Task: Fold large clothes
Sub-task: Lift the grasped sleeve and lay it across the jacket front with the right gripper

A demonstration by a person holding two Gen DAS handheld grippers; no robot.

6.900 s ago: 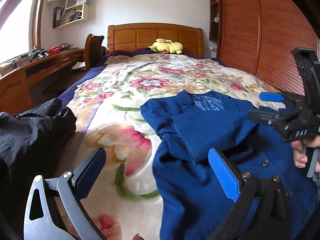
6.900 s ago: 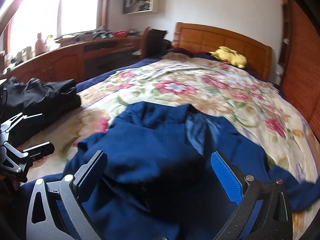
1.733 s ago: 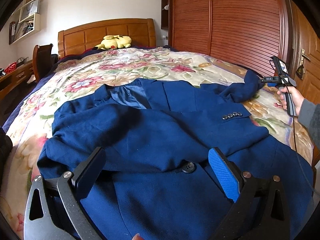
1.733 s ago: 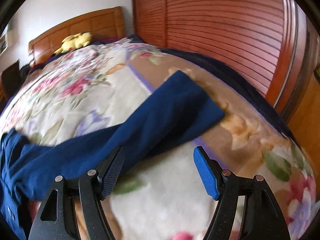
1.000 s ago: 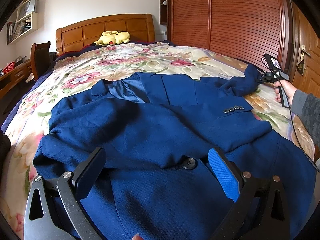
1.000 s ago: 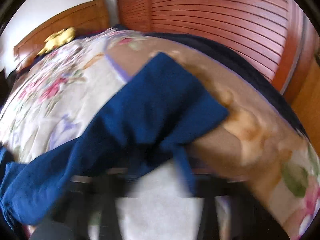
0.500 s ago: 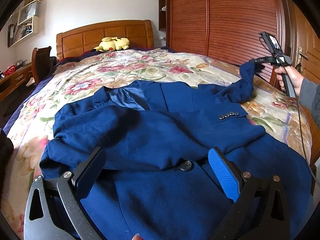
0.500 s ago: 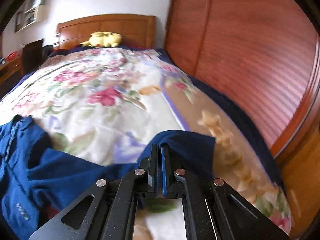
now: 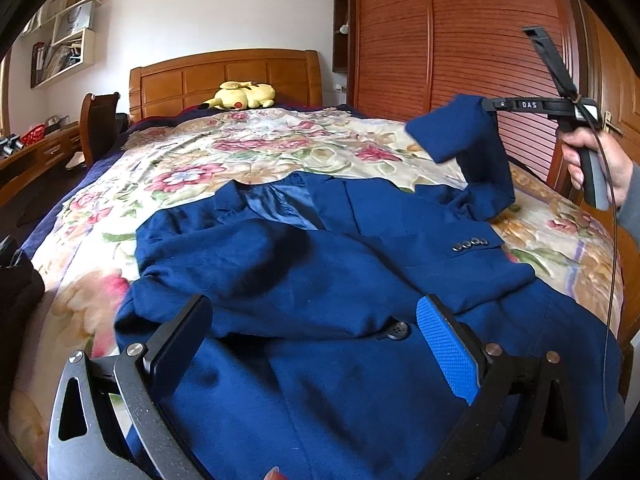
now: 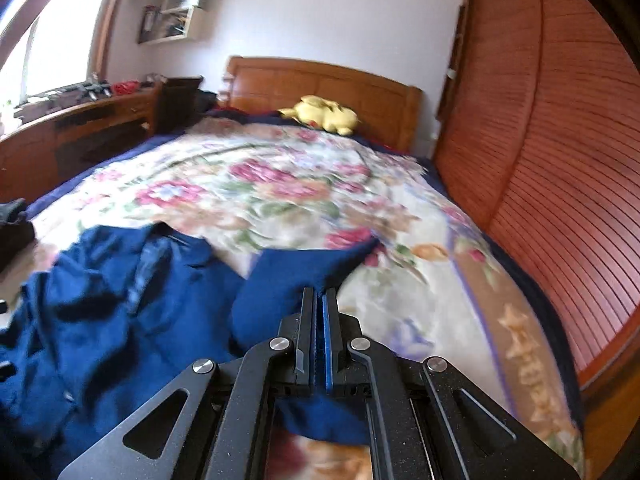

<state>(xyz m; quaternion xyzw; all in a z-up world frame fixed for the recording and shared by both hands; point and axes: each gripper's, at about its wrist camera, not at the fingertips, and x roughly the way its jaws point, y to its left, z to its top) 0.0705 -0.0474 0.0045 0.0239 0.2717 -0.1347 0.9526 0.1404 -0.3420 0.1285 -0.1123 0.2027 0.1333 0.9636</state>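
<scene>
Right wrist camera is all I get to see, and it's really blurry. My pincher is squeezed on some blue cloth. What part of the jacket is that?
Observer: It's the end of a sleeve. The right gripper holds it up off the bed, and the rest of the blue jacket lies flat.
Operator: Where's the other pincher?
Observer: The left gripper hangs over the jacket's lower front with its jaws wide open, holding nothing.
Operator: Does the jacket have buttons?
Observer: Yes. The other sleeve is folded across the chest, with a row of small cuff buttons, and one big front button sits lower down.
</scene>
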